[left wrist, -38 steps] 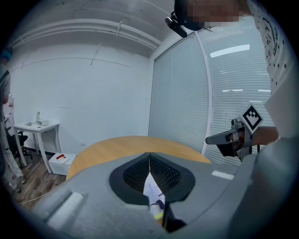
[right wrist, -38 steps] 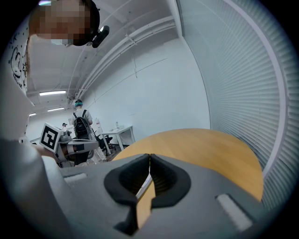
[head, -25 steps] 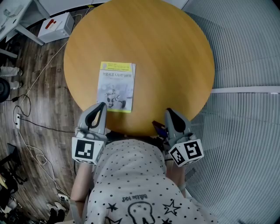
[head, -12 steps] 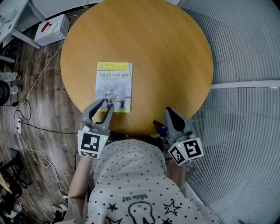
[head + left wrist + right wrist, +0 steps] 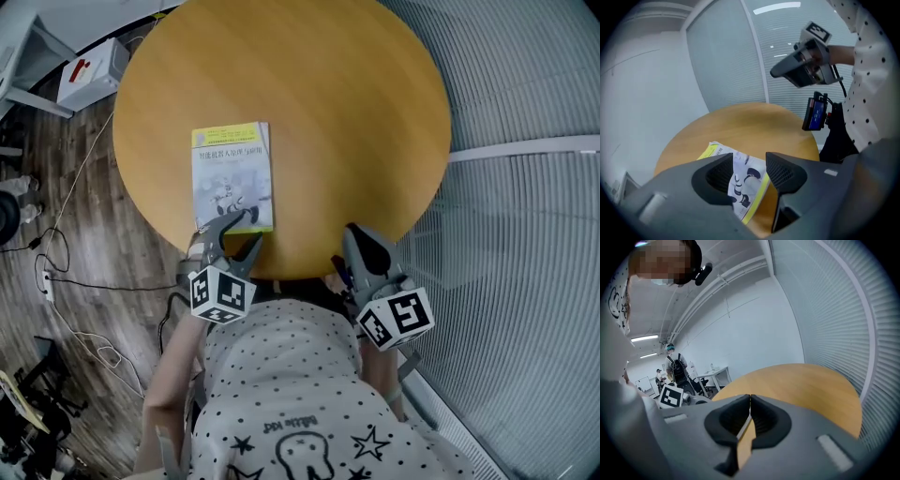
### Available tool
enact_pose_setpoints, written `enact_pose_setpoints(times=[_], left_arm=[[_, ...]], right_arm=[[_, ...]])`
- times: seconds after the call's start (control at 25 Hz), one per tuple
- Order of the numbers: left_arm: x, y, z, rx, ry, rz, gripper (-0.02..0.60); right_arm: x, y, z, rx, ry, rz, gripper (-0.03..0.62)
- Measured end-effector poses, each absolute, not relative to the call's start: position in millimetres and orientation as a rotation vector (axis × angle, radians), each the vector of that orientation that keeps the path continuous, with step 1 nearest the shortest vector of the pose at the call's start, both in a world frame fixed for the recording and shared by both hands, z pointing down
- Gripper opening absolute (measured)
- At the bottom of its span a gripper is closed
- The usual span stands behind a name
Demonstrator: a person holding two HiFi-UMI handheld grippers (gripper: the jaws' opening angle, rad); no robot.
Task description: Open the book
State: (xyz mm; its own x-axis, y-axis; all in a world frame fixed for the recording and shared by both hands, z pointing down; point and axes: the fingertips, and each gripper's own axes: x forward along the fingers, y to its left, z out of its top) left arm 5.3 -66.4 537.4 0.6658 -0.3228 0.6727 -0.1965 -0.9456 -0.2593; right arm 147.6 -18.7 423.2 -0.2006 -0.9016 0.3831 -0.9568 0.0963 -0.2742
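- Left claw [image 5: 236,232], just opened wide, at near corner of closed book [image 5: 232,175] on bench [image 5: 356,112]; nothing gripped.
- Right claw [image 5: 356,234] shut tight, empty, at bench edge.

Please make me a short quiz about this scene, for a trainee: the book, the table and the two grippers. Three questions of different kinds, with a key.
1. True or false: the book lies closed on the table.
2. Which one has its jaws apart? A: the left gripper. B: the right gripper.
3. Fill in: the left gripper is at the book's ___ edge, as seen from the person.

Key: 1 true. 2 A; its jaws have just been opening, and the book's corner shows between them, not gripped. The right gripper's jaws are together on nothing. 3 near.
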Motion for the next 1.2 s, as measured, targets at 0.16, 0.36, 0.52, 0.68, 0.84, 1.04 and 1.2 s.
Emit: enact_pose_setpoints(times=[0.16,0.36,0.52,0.68,0.84,1.04,1.2], left_arm=[[16,-52,573,-2.614,0.253,-1.272,0.232],[26,-47,608,-2.521,0.143,-1.366,0.230],[29,-45,625,-2.471,0.093,-1.425,0.230],[29,-46,636,-2.458,0.087,-1.477,0.227],[30,-48,638,-2.480,0.100,-1.491,0.224],[26,-51,617,-2.576,0.174,-1.463,0.221],[18,-53,601,-2.665,0.276,-1.409,0.191]], right_arm=[[147,-12,428,1.910,-2.225,0.744,0.005],[151,-4,437,1.940,-2.207,0.763,0.005],[155,0,436,1.966,-2.199,0.764,0.005],[158,2,432,1.984,-2.194,0.765,0.005],[160,3,434,1.986,-2.198,0.766,0.005],[159,3,430,1.973,-2.208,0.757,0.005],[155,1,431,1.961,-2.225,0.753,0.005]])
